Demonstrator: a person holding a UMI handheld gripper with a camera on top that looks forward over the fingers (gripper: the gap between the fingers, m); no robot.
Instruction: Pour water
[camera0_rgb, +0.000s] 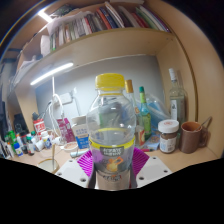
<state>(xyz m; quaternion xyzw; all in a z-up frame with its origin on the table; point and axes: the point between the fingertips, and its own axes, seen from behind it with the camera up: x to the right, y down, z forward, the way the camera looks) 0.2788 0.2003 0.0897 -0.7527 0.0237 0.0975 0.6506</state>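
Note:
A clear plastic bottle (111, 128) with a yellow cap and a yellow label stands upright between my fingers, held above the desk. Water fills part of it. My gripper (112, 163) is shut on the bottle's lower body, and a purple pad (86, 161) shows on each side of it, pressed against its wall. The fingertips themselves are hidden behind the bottle.
A brown mug (192, 136) and a small jar with a dark lid (168, 135) stand on the desk (160, 168) to the right. Several bottles (146, 112) and small items crowd the desk's back and left side. A bookshelf (100, 40) hangs overhead.

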